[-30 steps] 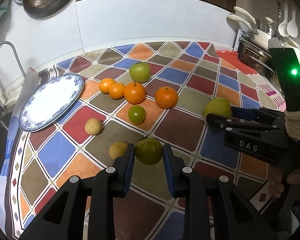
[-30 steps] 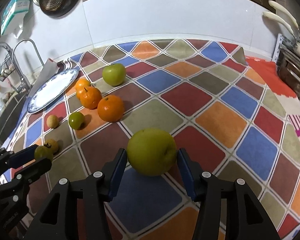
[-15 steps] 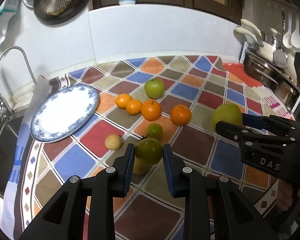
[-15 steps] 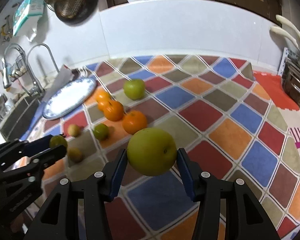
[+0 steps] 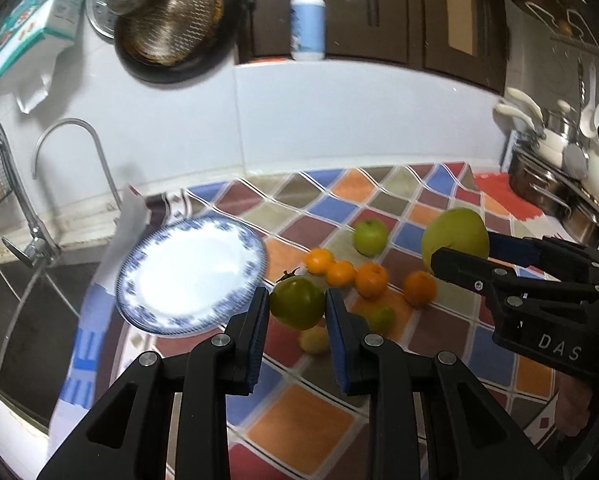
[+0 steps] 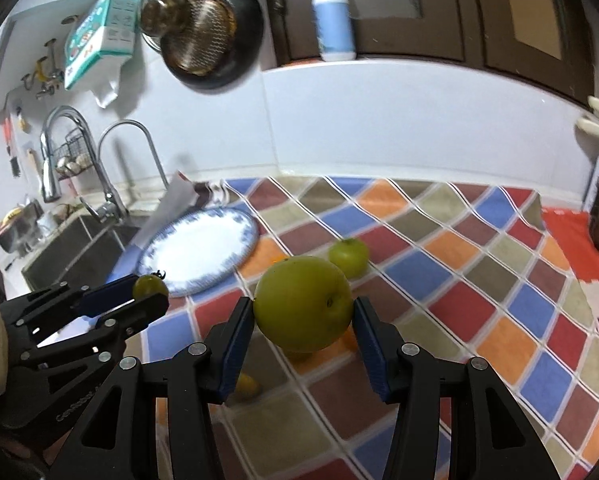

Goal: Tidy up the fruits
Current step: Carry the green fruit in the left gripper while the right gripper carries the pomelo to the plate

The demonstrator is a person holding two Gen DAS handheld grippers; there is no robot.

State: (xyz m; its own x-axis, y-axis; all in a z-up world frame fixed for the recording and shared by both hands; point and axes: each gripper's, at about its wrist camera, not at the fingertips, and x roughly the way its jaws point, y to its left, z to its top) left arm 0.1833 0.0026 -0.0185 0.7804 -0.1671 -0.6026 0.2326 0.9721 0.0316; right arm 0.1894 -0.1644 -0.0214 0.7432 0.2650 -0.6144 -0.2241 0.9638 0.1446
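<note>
- The left gripper (image 5: pixel 297 312) is gripping a green tomato (image 5: pixel 296 302) between its jaws; both blue pads are pressing on the fruit's sides.
- The tomato is hanging above the worktop (image 5: pixel 299 424), just right of the plate (image 5: pixel 187 272) as the left wrist camera shows it.
- The right gripper (image 6: pixel 303 316) is gripping a large green pear (image 6: pixel 303 304) between its jaws, with both pads touching it.
- The pear is hanging clear of the worktop, above the scattered fruit.
- The plate, white with a blue patterned rim, is lying near the sink (image 5: pixel 31 312) at the left edge of the chequered cloth (image 6: pixel 459 280).
- A green apple (image 5: pixel 370 236) is sitting on the cloth, behind the oranges.
- Four oranges (image 5: pixel 371 278) are lying in a loose row to the right of the plate, the left two touching.
- A small green fruit (image 5: pixel 381 318) and a yellowish fruit (image 5: pixel 315 340) are lying near the held tomato, partly hidden by the left gripper.
- A pump bottle (image 5: pixel 307 16) is standing on the ledge above the white backsplash.
- Pans (image 5: pixel 171 24) are hanging on the wall above the tap (image 5: pixel 71 160).
</note>
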